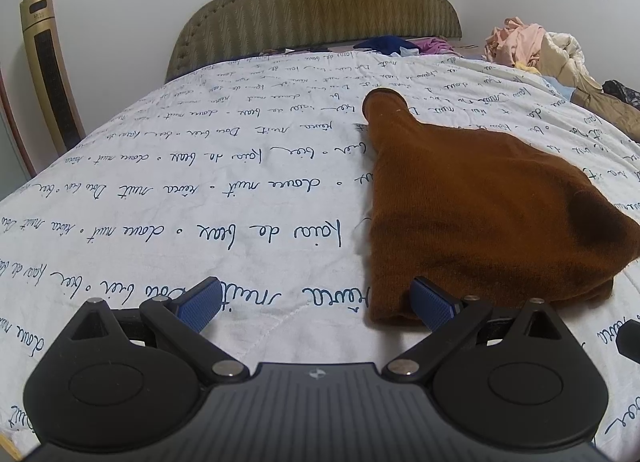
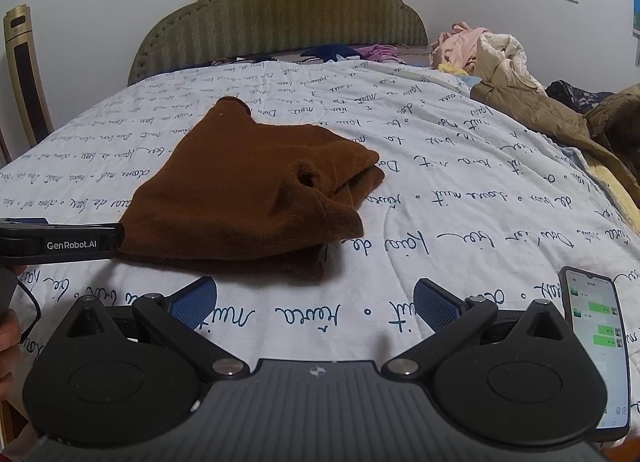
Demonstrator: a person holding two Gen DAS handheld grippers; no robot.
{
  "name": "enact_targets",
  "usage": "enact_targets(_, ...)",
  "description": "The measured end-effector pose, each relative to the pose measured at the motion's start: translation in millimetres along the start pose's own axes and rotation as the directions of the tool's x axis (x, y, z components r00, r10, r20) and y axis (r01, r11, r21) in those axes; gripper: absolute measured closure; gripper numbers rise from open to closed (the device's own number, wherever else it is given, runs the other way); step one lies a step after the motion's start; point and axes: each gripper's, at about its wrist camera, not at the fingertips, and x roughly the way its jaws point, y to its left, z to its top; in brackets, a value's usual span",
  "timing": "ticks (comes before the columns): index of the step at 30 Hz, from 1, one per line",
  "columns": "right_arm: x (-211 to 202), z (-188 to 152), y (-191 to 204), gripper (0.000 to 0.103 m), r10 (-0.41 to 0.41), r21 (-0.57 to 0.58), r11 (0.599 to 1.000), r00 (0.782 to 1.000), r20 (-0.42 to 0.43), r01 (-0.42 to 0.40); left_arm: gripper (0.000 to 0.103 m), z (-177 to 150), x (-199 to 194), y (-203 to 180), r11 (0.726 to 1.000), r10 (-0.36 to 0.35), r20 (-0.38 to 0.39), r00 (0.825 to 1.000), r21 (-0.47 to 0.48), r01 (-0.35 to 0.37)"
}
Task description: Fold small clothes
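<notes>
brown garment (image 2: 248, 190): soft matt knit cloth. quilt (image 1: 200, 190) beneath it: stitched cotton-like fabric. left hand-held gripper (image 1: 316, 302): matt black plastic, textured blue pads, metal rivets.

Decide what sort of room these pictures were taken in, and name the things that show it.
Most likely a home bedroom. A padded headboard stands against the wall, a quilted bedspread printed with handwriting covers the bed, and loose clothes are heaped near the pillow end.

A lit phone (image 2: 596, 346) lies on the script-printed quilt (image 2: 440, 190) below the padded headboard (image 2: 280, 10).
</notes>
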Motion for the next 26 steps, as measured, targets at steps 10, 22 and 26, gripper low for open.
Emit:
enact_targets(10, -2.1, 0.9, 2.5, 0.000, 0.004, 0.001, 1.000, 1.000, 0.004, -0.004, 0.002, 0.5, -0.4, 0.6, 1.000, -0.002, -0.001, 1.000, -0.006, 0.002)
enact_targets(22, -7.8, 1.8, 5.0, 0.000, 0.010, 0.000, 1.000, 1.000, 0.016, -0.010, 0.002, 0.7, -1.4, 0.5, 1.000, -0.002, 0.003, 1.000, -0.004, 0.002)
enact_targets(26, -8.0, 2.0, 6.2, 0.000, 0.009, -0.002, 1.000, 1.000, 0.016, -0.009, 0.002, 1.6, -3.4, -0.1, 1.000, -0.001, 0.012, 1.000, 0.001, 0.001)
